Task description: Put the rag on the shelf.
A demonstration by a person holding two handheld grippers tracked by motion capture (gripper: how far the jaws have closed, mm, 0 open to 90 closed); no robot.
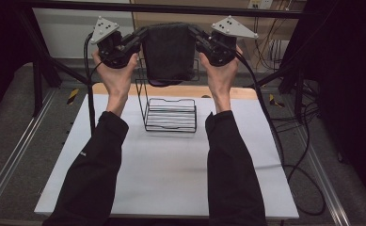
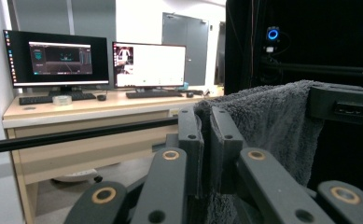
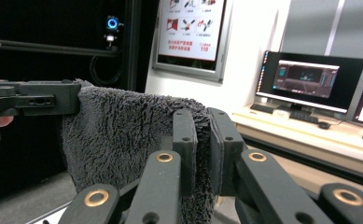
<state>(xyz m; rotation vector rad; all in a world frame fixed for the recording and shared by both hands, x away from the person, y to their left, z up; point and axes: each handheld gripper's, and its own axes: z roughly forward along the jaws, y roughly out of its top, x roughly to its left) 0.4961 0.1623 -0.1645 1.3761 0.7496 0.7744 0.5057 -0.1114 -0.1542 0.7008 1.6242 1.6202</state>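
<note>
My right gripper (image 3: 202,140) has its jaws clamped on the top edge of the grey towel (image 3: 123,135). Towel hangs fluffy, spread to the left. At its far corner my left gripper (image 3: 74,99) pinches it, level with mine. Behind: a poster (image 3: 191,28) on the wall, a monitor (image 3: 310,79) on a desk (image 3: 310,135), keyboard beneath.

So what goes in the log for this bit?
left gripper: shut on towel | right gripper: shut on towel | towel: hanging above wire rack
</note>
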